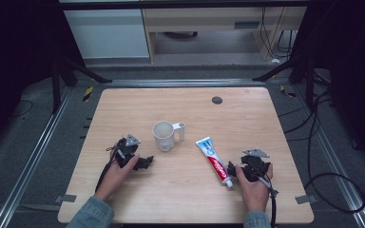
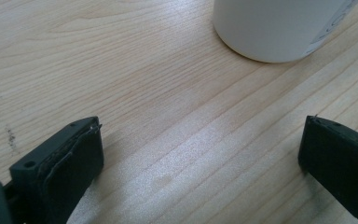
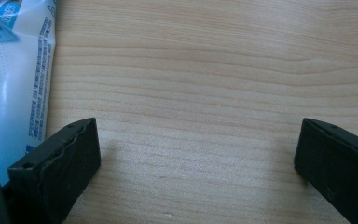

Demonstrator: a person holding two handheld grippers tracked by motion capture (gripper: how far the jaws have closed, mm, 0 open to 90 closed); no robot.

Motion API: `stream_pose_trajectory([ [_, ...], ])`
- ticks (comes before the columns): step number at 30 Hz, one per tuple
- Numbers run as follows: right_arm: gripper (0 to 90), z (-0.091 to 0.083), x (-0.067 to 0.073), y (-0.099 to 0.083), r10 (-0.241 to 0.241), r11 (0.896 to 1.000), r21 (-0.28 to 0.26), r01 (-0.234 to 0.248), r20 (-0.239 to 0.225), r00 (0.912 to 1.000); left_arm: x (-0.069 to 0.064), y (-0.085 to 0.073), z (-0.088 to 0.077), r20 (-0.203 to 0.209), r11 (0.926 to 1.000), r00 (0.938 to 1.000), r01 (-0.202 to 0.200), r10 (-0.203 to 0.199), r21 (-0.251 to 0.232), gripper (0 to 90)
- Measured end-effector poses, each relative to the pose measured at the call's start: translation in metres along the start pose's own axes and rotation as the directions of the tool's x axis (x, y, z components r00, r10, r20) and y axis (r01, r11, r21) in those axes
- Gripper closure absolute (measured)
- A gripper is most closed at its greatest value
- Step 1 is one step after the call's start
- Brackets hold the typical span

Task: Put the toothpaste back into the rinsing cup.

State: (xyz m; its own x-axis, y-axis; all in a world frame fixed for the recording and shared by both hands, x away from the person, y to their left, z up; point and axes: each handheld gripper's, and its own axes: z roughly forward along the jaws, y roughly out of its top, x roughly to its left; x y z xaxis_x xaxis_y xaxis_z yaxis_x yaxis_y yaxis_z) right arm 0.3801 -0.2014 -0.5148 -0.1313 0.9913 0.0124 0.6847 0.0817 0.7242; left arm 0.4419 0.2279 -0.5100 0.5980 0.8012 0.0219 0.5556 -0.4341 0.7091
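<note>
A white mug (image 1: 164, 136) stands upright near the middle of the wooden table (image 1: 237, 109), its handle to the right. In the left gripper view the mug's base (image 2: 275, 28) is ahead and to the right. A toothpaste tube (image 1: 214, 160) lies flat right of the mug, cap toward the front edge. My left gripper (image 1: 145, 163) rests low on the table left of the mug, open, with bare wood between its jaws (image 2: 200, 140). My right gripper (image 1: 235, 172) sits by the tube's cap end, open and holding nothing (image 3: 196, 140); the tube's flat end (image 3: 14, 70) lies beside its left jaw.
A round dark grommet (image 1: 217, 99) is set in the table near the back edge. Black stand legs and cables (image 1: 313, 142) lie on the floor around the table. Cabinets (image 1: 109, 28) stand behind it.
</note>
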Motion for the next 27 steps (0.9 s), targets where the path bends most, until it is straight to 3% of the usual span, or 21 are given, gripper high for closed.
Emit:
stream_pose_trajectory([
  [7,3.0,-0.001,-0.005,0.0,-0.04,0.999,-0.003,0.04,-0.033,0.9987,0.0,0.001,0.001,-0.002,1.0,1.0,0.004,-0.004,-0.002,0.0],
  [11,8.5,-0.009,-0.008,0.005,-0.007,1.0,0.023,0.008,-0.041,0.9991,0.001,0.001,0.001,-0.003,1.0,1.0,0.004,-0.004,-0.001,0.0],
  [13,10.0,-0.013,-0.006,0.008,-0.023,0.999,0.022,0.024,-0.04,0.9989,0.001,0.002,0.002,-0.002,1.0,1.0,0.003,-0.003,0.0,0.0],
  [15,11.2,-0.027,0.001,0.02,-0.075,0.997,0.03,0.076,-0.056,0.9956,0.002,0.003,0.003,-0.001,1.0,1.0,0.004,-0.004,-0.001,0.0],
  [16,11.2,-0.027,0.001,0.02,-0.075,0.997,0.03,0.076,-0.056,0.9956,0.002,0.003,0.003,-0.001,1.0,1.0,0.004,-0.004,-0.001,0.0],
  [17,13.5,-0.036,0.008,0.03,-0.117,0.992,0.042,0.119,-0.061,0.9913,0.002,0.003,0.003,-0.003,1.0,1.0,-0.002,0.002,0.004,0.0],
  [18,13.5,-0.036,0.008,0.03,-0.117,0.992,0.042,0.119,-0.061,0.9913,0.002,0.003,0.003,-0.003,1.0,1.0,-0.002,0.002,0.004,0.0],
  [20,16.5,-0.048,0.02,0.046,-0.163,0.984,0.062,0.168,-0.074,0.9839,0.003,0.004,0.004,-0.001,1.0,1.0,0.002,-0.002,-0.001,0.0],
  [22,17.0,-0.051,0.024,0.05,-0.174,0.981,0.072,0.18,-0.08,0.9816,0.003,0.004,0.004,-0.001,1.0,1.0,0.003,-0.003,-0.001,0.0],
  [23,18.9,-0.054,0.03,0.059,-0.213,0.971,0.086,0.222,-0.097,0.9722,0.003,0.004,0.004,-0.001,1.0,1.0,0.003,-0.003,-0.001,0.0],
  [27,20.4,-0.057,0.039,0.071,-0.239,0.962,0.11,0.251,-0.114,0.9645,0.003,0.004,0.004,-0.001,1.0,1.0,0.003,-0.003,-0.002,0.0],
])
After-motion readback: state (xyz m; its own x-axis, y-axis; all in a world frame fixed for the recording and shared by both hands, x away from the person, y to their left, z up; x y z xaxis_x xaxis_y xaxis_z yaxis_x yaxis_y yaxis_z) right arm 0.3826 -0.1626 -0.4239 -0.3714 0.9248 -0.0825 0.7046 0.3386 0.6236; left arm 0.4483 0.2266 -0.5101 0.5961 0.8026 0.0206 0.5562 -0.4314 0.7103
